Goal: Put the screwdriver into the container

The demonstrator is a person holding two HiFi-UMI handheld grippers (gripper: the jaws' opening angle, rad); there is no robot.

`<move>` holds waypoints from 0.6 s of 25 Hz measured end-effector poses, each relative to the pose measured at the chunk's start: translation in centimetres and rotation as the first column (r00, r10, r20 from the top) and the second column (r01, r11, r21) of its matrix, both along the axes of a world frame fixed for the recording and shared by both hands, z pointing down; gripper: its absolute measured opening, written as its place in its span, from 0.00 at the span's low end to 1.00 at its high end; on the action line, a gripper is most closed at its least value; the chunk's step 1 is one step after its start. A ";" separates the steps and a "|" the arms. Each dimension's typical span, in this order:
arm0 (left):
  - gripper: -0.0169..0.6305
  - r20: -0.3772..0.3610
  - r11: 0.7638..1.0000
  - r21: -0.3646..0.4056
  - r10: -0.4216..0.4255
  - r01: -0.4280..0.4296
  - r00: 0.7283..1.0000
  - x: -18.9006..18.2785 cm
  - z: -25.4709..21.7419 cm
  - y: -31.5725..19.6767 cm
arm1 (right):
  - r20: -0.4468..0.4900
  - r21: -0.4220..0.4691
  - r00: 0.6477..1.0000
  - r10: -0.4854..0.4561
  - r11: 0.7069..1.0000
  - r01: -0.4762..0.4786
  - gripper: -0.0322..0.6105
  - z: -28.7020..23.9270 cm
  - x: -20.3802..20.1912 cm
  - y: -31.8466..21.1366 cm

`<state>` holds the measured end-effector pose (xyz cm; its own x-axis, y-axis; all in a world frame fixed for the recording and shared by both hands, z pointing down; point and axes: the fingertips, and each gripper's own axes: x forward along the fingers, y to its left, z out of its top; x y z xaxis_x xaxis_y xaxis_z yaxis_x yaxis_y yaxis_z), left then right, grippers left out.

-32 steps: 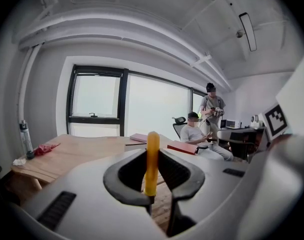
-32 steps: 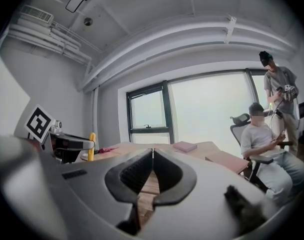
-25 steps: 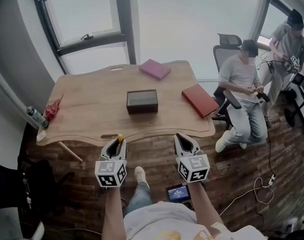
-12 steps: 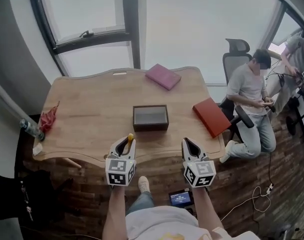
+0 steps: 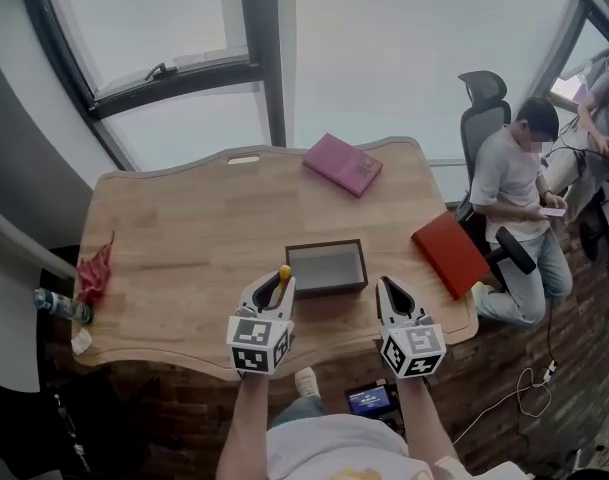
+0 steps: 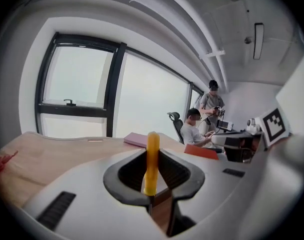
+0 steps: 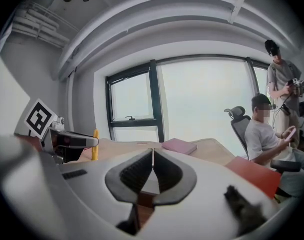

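Observation:
My left gripper (image 5: pixel 277 284) is shut on the screwdriver (image 5: pixel 283 272); its yellow handle (image 6: pixel 152 161) stands upright between the jaws. The dark open container (image 5: pixel 326 267) sits on the wooden table (image 5: pixel 184 248), just right of and beyond the left gripper's tip. My right gripper (image 5: pixel 394 296) is shut with nothing in it, near the container's right front corner; its jaws meet in the right gripper view (image 7: pixel 152 156). From the right gripper view the screwdriver handle (image 7: pixel 95 145) shows at the left.
A pink book (image 5: pixel 342 164) lies at the table's far edge and a red book (image 5: pixel 451 253) at its right edge. A seated person (image 5: pixel 519 193) and a standing person (image 7: pixel 280 86) are to the right. A red cloth (image 5: pixel 94 271) and a bottle (image 5: pixel 58 306) are at the left.
Both grippers have come forward over the table's near edge toward the container; the left one still holds the screwdriver. The view has shifted closer to the table.

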<state>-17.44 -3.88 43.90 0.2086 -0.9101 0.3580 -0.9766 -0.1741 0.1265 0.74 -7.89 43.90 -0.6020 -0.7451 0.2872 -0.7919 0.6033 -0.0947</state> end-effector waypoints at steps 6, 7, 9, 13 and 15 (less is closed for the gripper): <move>0.15 -0.049 0.999 0.008 0.037 -0.037 0.998 -1.7 0.1 -3.2 | -0.024 0.001 0.999 0.045 0.999 -0.045 0.10 0.6 -1.2 -1.5; 0.15 -0.055 0.999 0.009 0.045 -0.044 0.997 -1.6 0.1 -3.5 | -0.027 0.001 0.998 0.051 0.999 -0.051 0.10 0.7 -1.1 -1.6; 0.15 -0.057 0.998 0.008 0.062 -0.062 0.996 -1.3 0.0 -4.0 | -0.032 0.004 0.998 0.063 0.998 -0.062 0.10 0.5 -0.9 -1.7; 0.15 -0.050 0.994 0.017 0.107 -0.106 0.993 -0.1 -0.5 -4.6 | -0.027 0.024 0.996 0.091 0.996 -0.090 0.10 -0.4 -0.1 -1.8; 0.15 -0.041 0.991 0.021 0.130 -0.129 0.991 0.5 -0.9 -4.7 | -0.018 0.024 0.994 0.104 0.994 -0.103 0.10 -0.5 0.0 -1.7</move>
